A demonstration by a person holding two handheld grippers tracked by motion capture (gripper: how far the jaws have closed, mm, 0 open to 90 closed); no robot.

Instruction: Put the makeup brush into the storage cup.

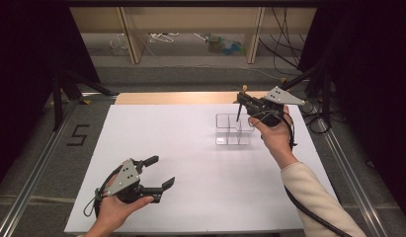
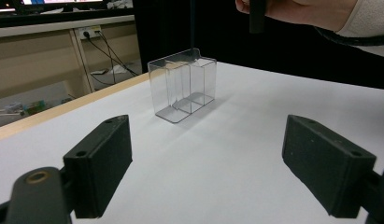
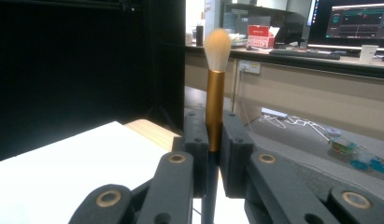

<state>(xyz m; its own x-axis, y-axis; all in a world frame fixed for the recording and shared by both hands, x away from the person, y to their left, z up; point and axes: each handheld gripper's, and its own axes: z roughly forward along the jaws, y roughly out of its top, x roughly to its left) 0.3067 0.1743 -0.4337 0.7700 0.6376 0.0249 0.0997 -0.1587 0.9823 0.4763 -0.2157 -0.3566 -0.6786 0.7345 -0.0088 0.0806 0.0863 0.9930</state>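
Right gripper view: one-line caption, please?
Right claw shut on an upright makeup brush, bristles up.

Table's covered with a white sheet (image 1: 156, 163), and a strip of bare light wood (image 1: 176, 98) peeks out along the far edge. Floor is grey carpet (image 1: 37, 143) with a black "5" (image 1: 78, 135) taped on it left of the table, plus metal rails (image 1: 35, 173) running along both sides. Black curtains (image 1: 22, 59) close in left and right. Past the table there's a pale wooden shelf unit (image 1: 190, 29) with white cables (image 1: 163, 37) dumped on it. The right gripper view catches a desk with a monitor (image 3: 355, 21), a red box (image 3: 260, 36) and a paper cup (image 3: 368, 53).
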